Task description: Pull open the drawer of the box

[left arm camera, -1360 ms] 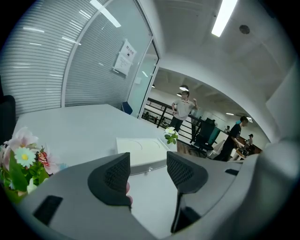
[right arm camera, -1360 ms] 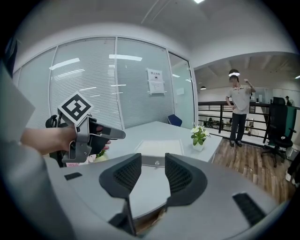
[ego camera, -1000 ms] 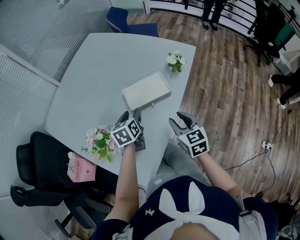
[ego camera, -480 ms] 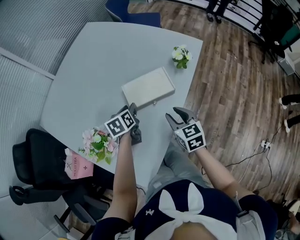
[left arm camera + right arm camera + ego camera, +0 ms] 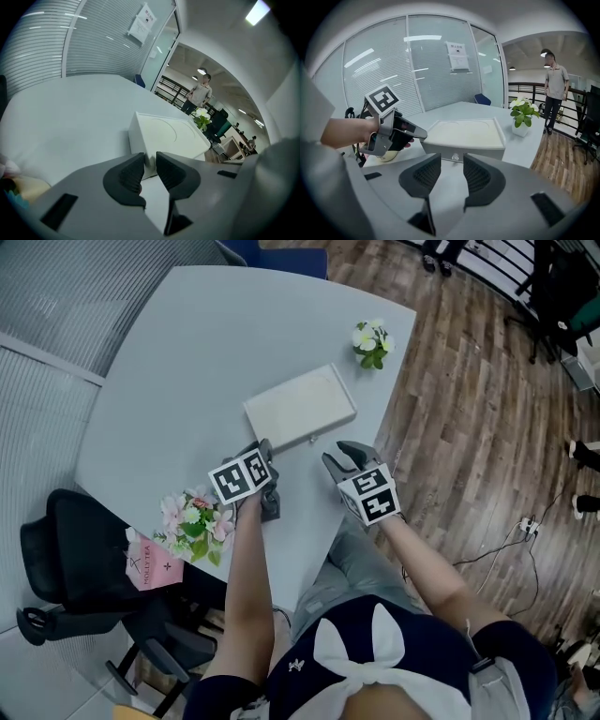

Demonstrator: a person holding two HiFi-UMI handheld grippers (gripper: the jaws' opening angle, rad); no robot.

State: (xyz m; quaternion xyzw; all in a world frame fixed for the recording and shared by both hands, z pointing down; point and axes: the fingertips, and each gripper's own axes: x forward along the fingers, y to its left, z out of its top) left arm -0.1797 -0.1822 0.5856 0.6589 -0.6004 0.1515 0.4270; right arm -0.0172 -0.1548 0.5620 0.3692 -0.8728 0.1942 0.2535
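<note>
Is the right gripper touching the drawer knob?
Apart. In the right gripper view the drawer knob sits beyond the right gripper, whose jaws stand open, with bare table between.

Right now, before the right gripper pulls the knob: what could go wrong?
1. The box isn't pinned: the left gripper, whose jaws have just been closing, sits at its near corner with nothing gripped, so a pull may drag the box toward the table edge.
2. The knob is small; the right gripper's open jaws are short of it and could slip off.

I count one table [image 5: 178, 381], one white box [image 5: 300, 411], two flower bunches [image 5: 373, 341] [image 5: 195, 521], one pink bag [image 5: 150, 565] and one black chair [image 5: 80, 554].
</note>
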